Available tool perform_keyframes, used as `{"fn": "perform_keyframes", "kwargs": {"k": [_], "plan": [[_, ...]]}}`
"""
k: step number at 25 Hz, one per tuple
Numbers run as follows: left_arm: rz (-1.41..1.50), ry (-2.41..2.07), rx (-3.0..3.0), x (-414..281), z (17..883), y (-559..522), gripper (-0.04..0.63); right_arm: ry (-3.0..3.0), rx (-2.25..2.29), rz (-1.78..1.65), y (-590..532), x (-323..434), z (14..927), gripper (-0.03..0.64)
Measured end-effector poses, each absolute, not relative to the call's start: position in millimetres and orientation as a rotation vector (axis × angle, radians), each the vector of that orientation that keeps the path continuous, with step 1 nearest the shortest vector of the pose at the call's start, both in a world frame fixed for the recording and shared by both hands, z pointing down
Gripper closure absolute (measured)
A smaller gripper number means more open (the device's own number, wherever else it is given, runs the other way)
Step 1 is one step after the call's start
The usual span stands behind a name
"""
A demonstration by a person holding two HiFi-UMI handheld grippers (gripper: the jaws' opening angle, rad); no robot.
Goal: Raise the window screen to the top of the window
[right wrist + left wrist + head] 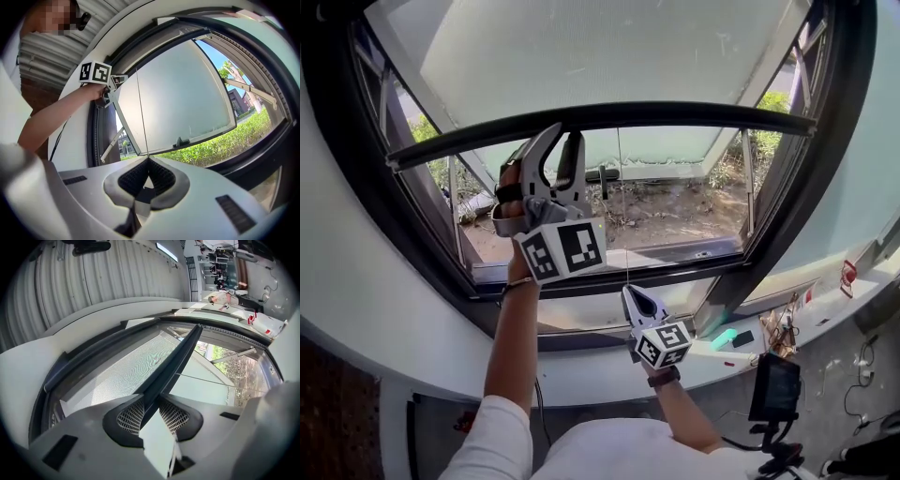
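Window screen [581, 47]: mesh hangs above its bottom bar [675, 114], which runs across the window frame [356, 187]. Below the bar the opening is bare, and I see dirt and plants outside.

My left gripper [564, 141]: on the bar, left of its middle, pointing upward. Jaws pinch the bar; in the left gripper view it runs away from between the jaws [152, 404] with mesh [126, 369] on its left.

Cord [624, 206]: thin, drops straight from near the bar's middle.

My right gripper [630, 292]: well below the bar, at the cord's low end. Jaws pressed together on the cord; in the right gripper view it rises straight from the tips [147, 161].
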State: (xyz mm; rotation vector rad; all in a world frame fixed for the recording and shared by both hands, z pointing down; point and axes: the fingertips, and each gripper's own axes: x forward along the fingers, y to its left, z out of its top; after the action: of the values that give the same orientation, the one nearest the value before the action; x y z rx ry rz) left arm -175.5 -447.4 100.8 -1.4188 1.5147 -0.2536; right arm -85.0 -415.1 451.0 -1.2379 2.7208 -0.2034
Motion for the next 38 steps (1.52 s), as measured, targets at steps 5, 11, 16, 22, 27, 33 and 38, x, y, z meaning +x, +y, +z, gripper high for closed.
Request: {"fn": "perform_keyframes", "kwargs": {"k": [5, 11, 16, 22, 27, 33, 38], "plan": [[-0.25, 1.515, -1.386, -176.1, 86.1, -447.6, 0.514, 2.72, -1.232, -0.157, -417.5, -85.3, 436.5, 0.615], [-0.233, 1.511, -1.372, -170.9, 59.7, -447.3, 0.514, 2.71, -1.235, -0.113, -417.9, -77.3, 408.3, 0.615], [-0.205, 1.519, -1.351, -172.4, 33.3, -446.1, 0.514, 2.681, -1.201, -0.045, -417.8, -73.8, 381.2, 0.615], [-0.204, 1.496, -1.311, -172.6, 6.8, -446.3, 0.514, 2.614, -1.164, -0.074, -417.4, -71.2, 353.9, 0.615], [-0.185, 1.49, -1.291, -173.0, -18.0, -445.0, 0.514, 2.621, -1.143, -0.001, -416.9, -76.4, 328.1, 0.615], [-0.161, 1.48, -1.284, -174.4, -45.8, -446.2, 0.514, 2.619, -1.1, 0.078, -414.8, -86.6, 300.3, 0.615], [-0.144, 1.479, -1.272, -176.8, -72.3, -445.6, 0.514, 2.622, -1.104, 0.046, -426.3, -93.8, 274.9, 0.615]]}}
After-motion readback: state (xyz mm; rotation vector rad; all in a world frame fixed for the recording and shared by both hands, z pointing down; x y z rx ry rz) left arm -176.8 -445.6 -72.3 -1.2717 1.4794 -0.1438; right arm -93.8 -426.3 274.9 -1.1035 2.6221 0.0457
